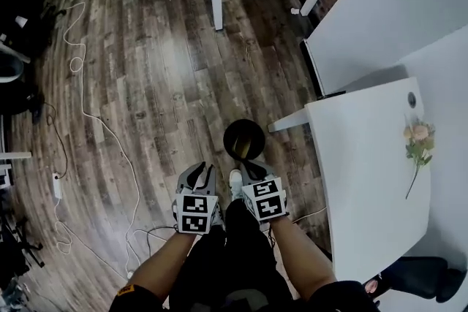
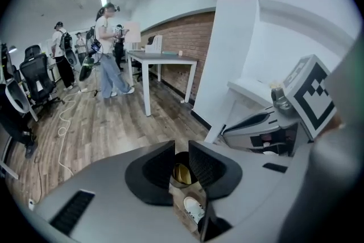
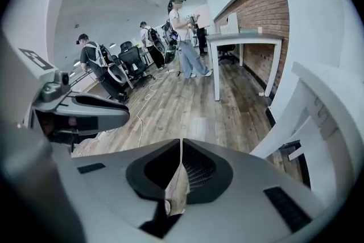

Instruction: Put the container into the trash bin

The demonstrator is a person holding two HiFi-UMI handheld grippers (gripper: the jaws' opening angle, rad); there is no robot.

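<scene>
Container (image 2: pixel 181 173) is apparently lying inside the bin (image 1: pixel 257 134) at 12 o'clock; we are holding the left tool (image 2: pixel 182 148) slightly parted, the right tool (image 3: pixel 181 144) closed, both empty, so only pulling away seems left.

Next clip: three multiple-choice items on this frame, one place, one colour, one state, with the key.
1. Where does the trash bin stand?
A) on the white table
B) on the wood floor
C) on a chair
2. What colour is the bin?
A) black
B) red
C) white
3. How do the right gripper's jaws stand?
A) wide apart
B) clamped on a container
C) together, nothing between
Key: 1 B, the head view shows it on the planks; 2 A, its wall is black; 3 C, the tips meet with nothing between.
</scene>
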